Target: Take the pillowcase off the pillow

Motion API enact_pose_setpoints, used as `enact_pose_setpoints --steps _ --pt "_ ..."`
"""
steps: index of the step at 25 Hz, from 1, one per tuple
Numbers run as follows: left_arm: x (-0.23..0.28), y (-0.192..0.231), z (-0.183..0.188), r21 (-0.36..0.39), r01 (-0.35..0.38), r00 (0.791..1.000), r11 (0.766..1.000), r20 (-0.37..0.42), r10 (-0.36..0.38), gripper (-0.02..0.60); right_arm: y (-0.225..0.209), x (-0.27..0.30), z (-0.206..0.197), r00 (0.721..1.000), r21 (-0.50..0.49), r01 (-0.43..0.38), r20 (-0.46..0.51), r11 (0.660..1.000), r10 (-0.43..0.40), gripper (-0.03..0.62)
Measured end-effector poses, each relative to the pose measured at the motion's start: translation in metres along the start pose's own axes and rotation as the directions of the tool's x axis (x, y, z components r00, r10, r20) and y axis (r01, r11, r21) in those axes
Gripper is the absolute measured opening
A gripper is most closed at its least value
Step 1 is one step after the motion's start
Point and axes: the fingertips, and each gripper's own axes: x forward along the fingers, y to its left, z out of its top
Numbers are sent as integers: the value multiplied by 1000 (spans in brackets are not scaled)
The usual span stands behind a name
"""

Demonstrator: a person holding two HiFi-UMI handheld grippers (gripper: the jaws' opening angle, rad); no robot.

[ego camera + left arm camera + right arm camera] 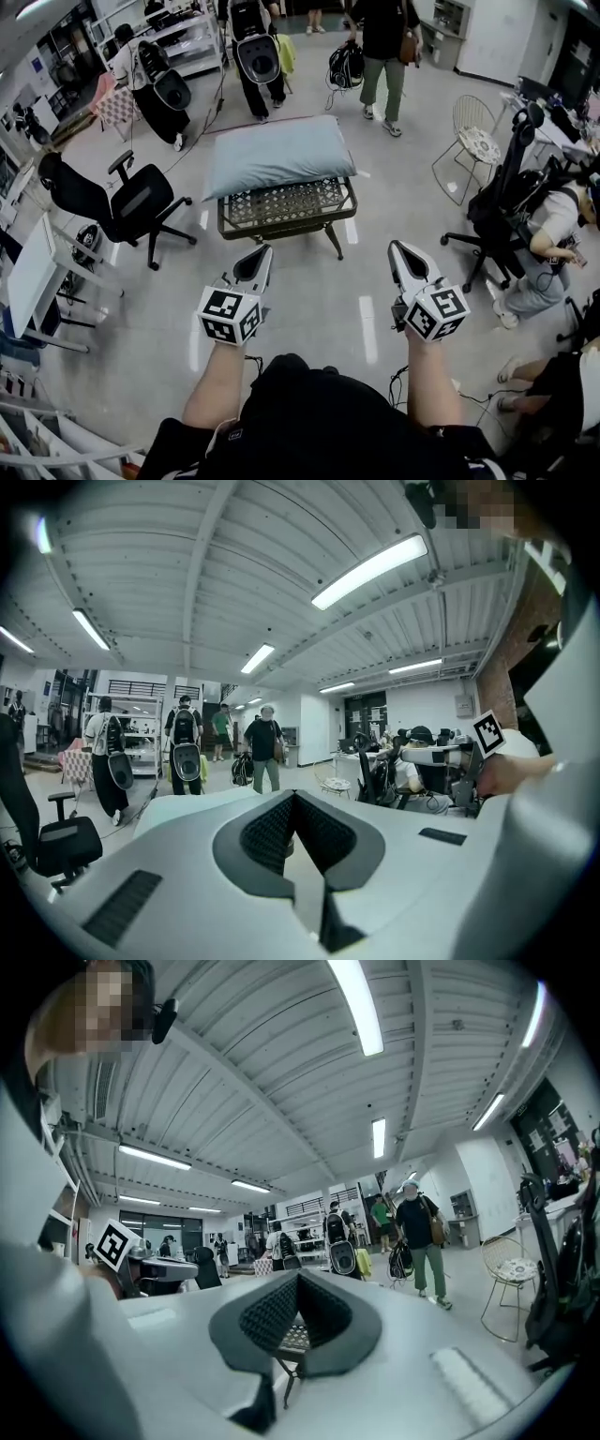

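Note:
A pillow in a pale blue-grey pillowcase (277,153) lies on a low metal lattice table (287,206) ahead of me on the floor. My left gripper (264,255) is held in the air short of the table's near edge, shut with nothing in it. My right gripper (399,250) hangs level with it to the right, also shut and empty. In the left gripper view the left gripper (293,797) has its tips together. The right gripper (298,1279) shows the same in its own view, with the lattice table (293,1338) glimpsed behind it.
A black office chair (117,202) stands left of the table and a white wire chair (473,141) to its right. Several people walk at the back (382,47); a seated person (553,234) is at the right. A white desk (33,272) lines the left edge.

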Motion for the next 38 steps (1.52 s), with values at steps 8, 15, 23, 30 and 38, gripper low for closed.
enact_pose_setpoints --steps 8,15,23,30,38 --pt "44 -7 -6 -6 46 999 999 2 -46 0 -29 4 -15 999 57 29 -25 998 -28 9" --pt "116 30 -21 -46 59 998 997 -20 -60 0 -58 72 -36 995 79 20 -102 997 -11 10" --pt "219 122 -29 -90 81 994 993 -69 -87 0 -84 209 -55 976 102 13 -216 995 9 11" --pt "290 168 -28 -104 108 988 989 -102 -118 0 -115 286 -59 965 103 30 -262 994 -2 11" --pt "340 189 -37 -104 107 979 989 -165 -123 0 -155 344 -75 959 140 36 -284 989 5 11"
